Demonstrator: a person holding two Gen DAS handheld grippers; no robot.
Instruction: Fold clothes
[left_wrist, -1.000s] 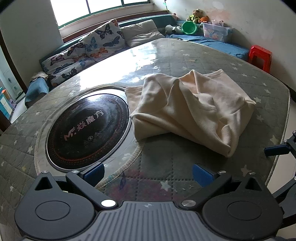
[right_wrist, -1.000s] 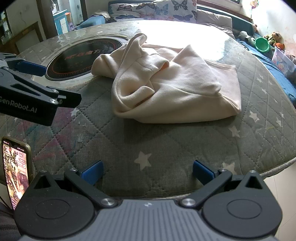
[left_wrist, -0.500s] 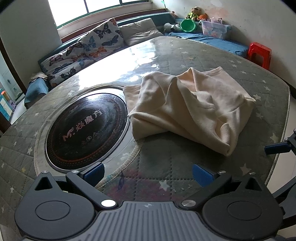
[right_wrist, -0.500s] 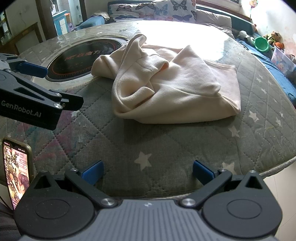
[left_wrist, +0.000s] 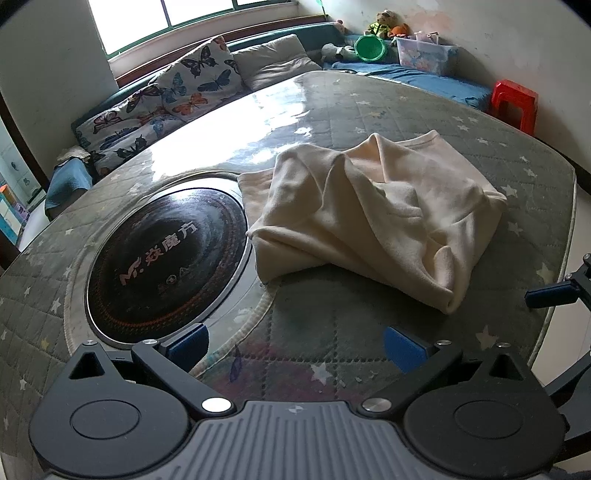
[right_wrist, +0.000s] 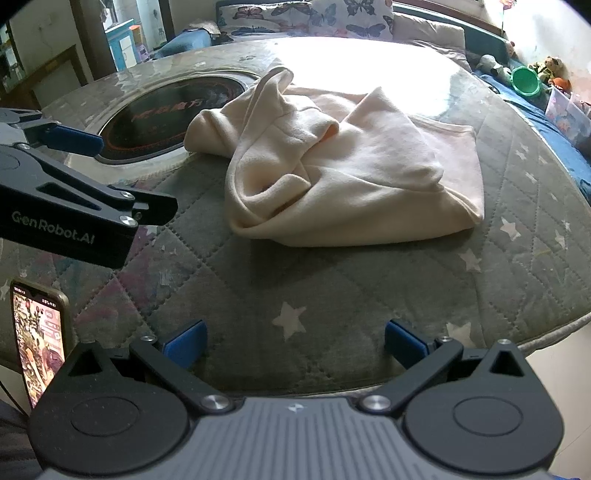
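A cream fleece garment (left_wrist: 373, 218) lies crumpled in a loose heap on the quilted round table (left_wrist: 332, 332); it also fills the middle of the right wrist view (right_wrist: 340, 166). My left gripper (left_wrist: 295, 345) hovers open over the table's near side, short of the garment, with nothing between its blue pads. My right gripper (right_wrist: 295, 341) is open too, near the table's edge and well short of the cloth. The left gripper's body (right_wrist: 74, 199) shows at the left of the right wrist view, and one blue fingertip (left_wrist: 550, 297) of the right gripper shows at the left view's right edge.
A dark round glass inset (left_wrist: 166, 251) with lettering sits in the table, touching the garment's left side. A phone (right_wrist: 40, 339) with a lit screen stands at the near left. Butterfly cushions (left_wrist: 170, 99), a red stool (left_wrist: 515, 103) and a green bowl (left_wrist: 369, 46) lie beyond the table.
Both grippers have edged slightly forward toward the garment, which looks a little larger. The garment itself has not moved, and both grippers stay open.
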